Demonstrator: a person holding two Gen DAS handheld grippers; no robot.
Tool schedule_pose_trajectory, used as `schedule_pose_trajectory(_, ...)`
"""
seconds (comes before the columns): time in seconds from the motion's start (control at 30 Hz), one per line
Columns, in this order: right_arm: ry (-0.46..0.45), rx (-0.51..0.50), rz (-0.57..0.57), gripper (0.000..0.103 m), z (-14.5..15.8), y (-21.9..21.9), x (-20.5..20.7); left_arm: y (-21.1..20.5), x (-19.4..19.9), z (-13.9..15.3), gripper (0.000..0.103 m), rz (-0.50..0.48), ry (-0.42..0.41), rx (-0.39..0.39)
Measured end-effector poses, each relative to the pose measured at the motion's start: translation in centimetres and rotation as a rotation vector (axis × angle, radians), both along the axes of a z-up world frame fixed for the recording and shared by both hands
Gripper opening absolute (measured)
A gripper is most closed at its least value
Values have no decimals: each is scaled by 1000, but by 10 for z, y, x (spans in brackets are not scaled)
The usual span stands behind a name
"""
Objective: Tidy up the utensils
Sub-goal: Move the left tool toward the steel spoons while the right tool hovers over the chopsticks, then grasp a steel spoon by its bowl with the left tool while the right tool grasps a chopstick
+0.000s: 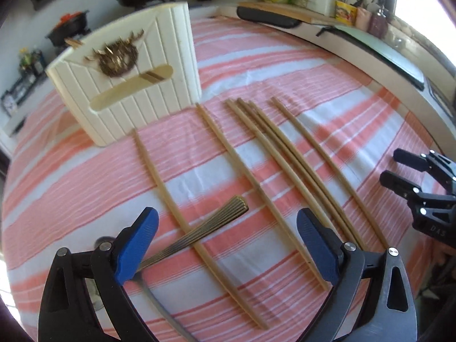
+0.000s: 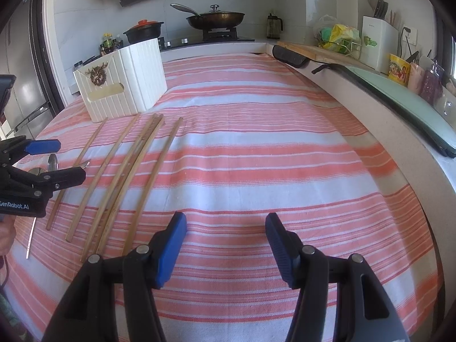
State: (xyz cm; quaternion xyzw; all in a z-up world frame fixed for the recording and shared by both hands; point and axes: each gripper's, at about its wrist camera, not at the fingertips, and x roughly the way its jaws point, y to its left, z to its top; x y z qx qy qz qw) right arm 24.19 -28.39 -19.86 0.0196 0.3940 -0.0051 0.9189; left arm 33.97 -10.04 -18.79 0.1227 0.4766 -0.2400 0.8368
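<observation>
Several wooden chopsticks (image 1: pixel 256 176) lie spread out lengthwise on the striped cloth; they also show in the right wrist view (image 2: pixel 134 165). A gold ribbed utensil handle (image 1: pixel 205 228) lies crosswise under two chopsticks. A white ribbed holder box (image 1: pixel 128 85) stands at the far end of the chopsticks and shows in the right wrist view too (image 2: pixel 128 82). My left gripper (image 1: pixel 228 219) is open, low over the near ends of the left chopsticks and the gold handle. My right gripper (image 2: pixel 225 222) is open and empty over bare cloth, right of the chopsticks.
A spoon bowl (image 2: pixel 52 162) lies at the cloth's left side. The pink-and-white striped cloth (image 2: pixel 270 148) covers the counter. A stove with a wok (image 2: pixel 216 18) and a pot stands behind. A cutting board, bags and jars line the right rim.
</observation>
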Motion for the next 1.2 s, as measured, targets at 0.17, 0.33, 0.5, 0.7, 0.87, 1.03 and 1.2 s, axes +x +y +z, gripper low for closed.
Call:
schedule_pose_trajectory(0.17,-6,-17,-10,59,1,2,-1,15,-12,-5,88,-143,94,-19)
schedule_pose_trajectory(0.33,-2,-25,-24,59,1,2,-2,30,-59,-7,88,-289,116,27)
schedule_pose_trajectory(0.5,0,-42,-26,59,1,4,-1,63,-84,-4,88,-262,120,14)
schedule_pose_trajectory(0.7,1,-48,-27,59,1,4,-1,100,-90,7,88,-158,117,-114)
schedule_pose_trajectory(0.87,4,-36,-30,59,1,4,-1,132,-89,20,89,-22,67,-226)
schedule_pose_trajectory(1.03,11,-38,-30,59,1,3,0,151,-68,9,88,173,11,-147)
schedule_pose_trajectory(1.2,12,-34,-31,59,1,3,0,157,-62,1,87,244,-39,-18)
